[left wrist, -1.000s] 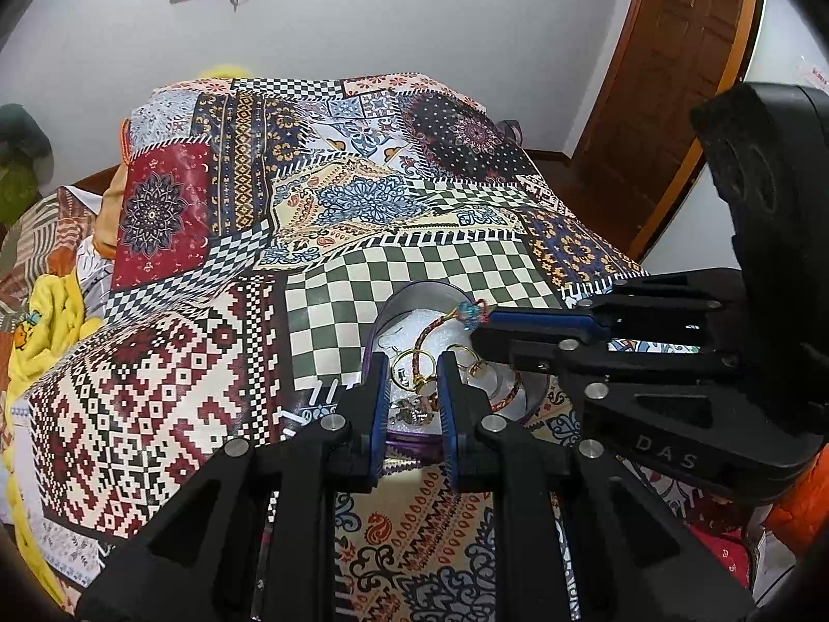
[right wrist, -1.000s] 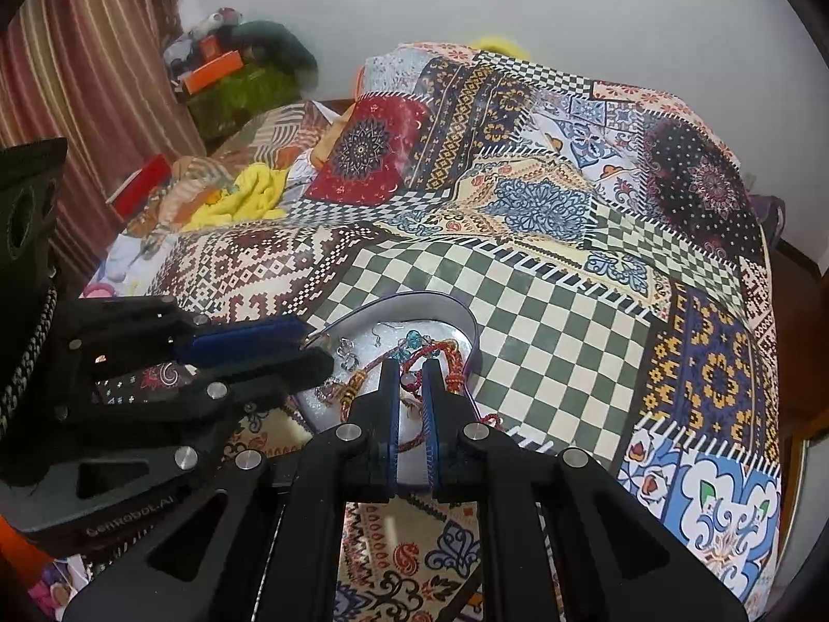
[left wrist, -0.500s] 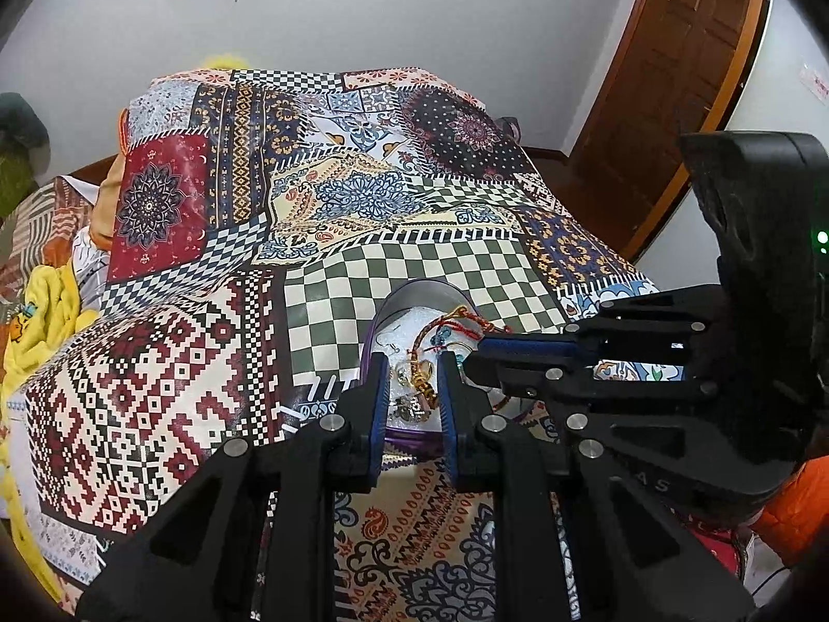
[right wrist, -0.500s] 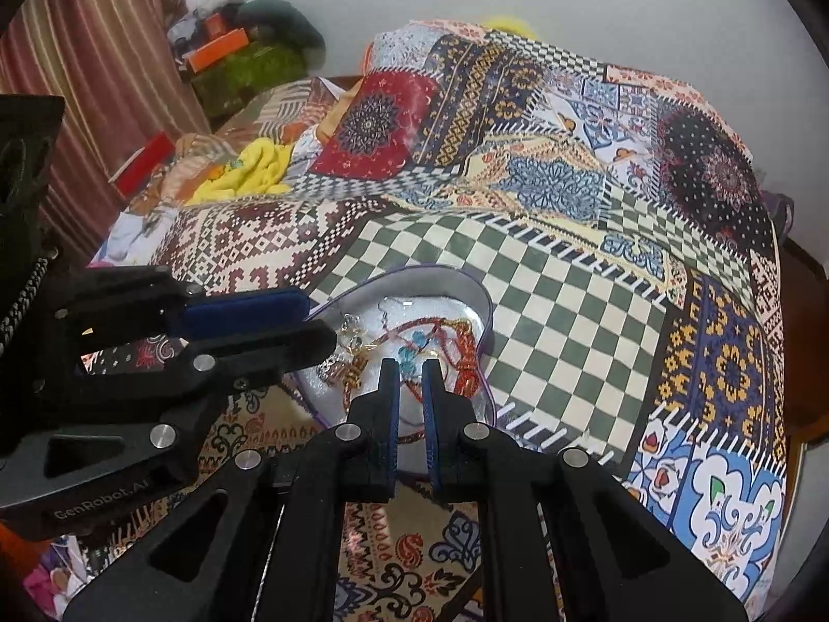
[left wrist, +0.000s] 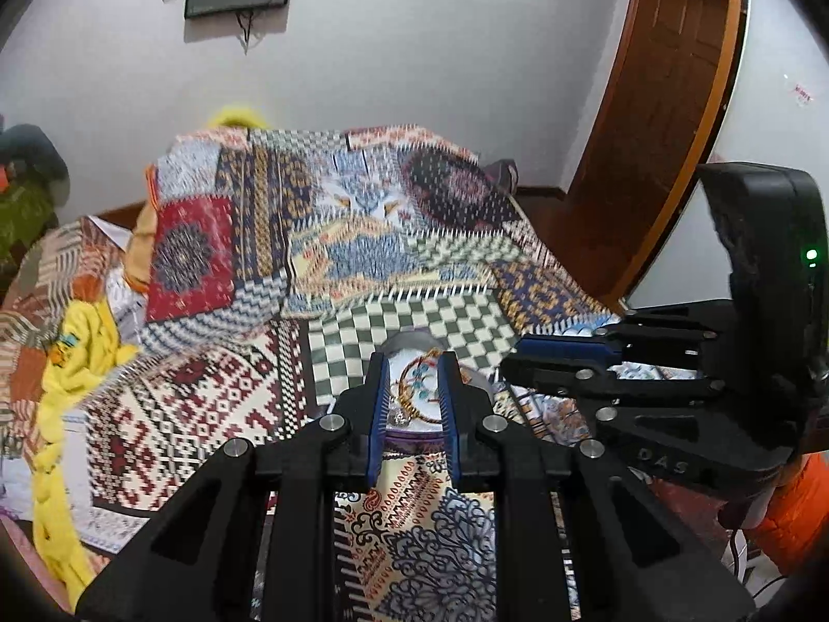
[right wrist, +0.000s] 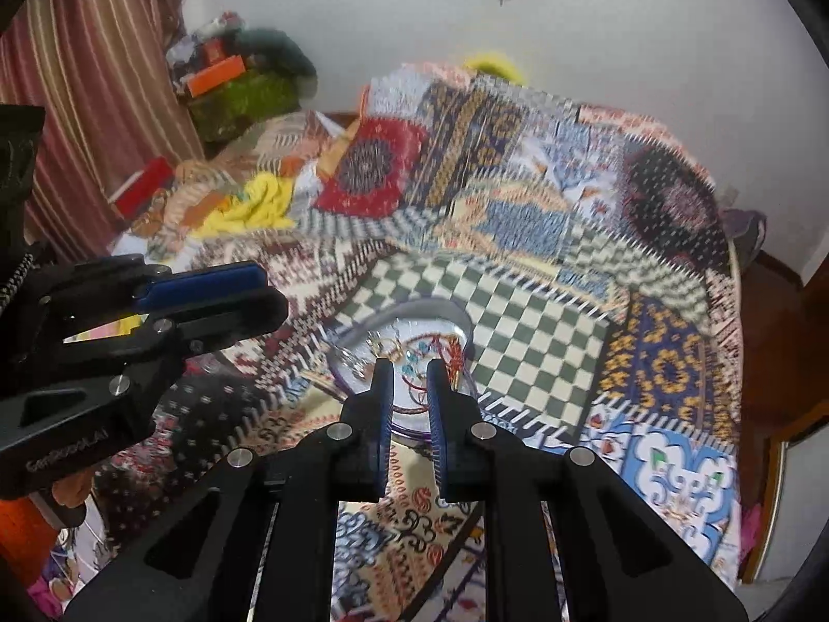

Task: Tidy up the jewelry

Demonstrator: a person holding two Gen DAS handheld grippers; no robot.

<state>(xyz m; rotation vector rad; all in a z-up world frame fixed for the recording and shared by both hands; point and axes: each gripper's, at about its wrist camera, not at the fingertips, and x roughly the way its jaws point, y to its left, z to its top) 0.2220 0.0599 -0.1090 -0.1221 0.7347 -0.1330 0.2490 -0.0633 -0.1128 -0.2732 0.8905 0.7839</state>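
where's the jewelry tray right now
The jewelry tray lies on the patchwork bedspread, at the near edge of its green-checked patch, low in the middle of both wrist views just beyond each claw's fingertips.

Motion-blurred bedspread [left wrist: 331, 238]; tangled jewelry [right wrist: 414, 357] indistinct in tray.

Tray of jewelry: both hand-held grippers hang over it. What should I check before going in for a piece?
1. Tray flat on the quilt: ok.
2. Jewelry all inside the tray: ok.
3. Pieces lying separate enough to pick one: not ok, they lie mixed together.
4. Left hand-held gripper empty: ok, jaws narrowly apart with nothing between them.
5. Right hand-held gripper empty: ok, jaws opening with nothing between them.
6. Views sharp enough to aim: not ok, the quilt is blurred.
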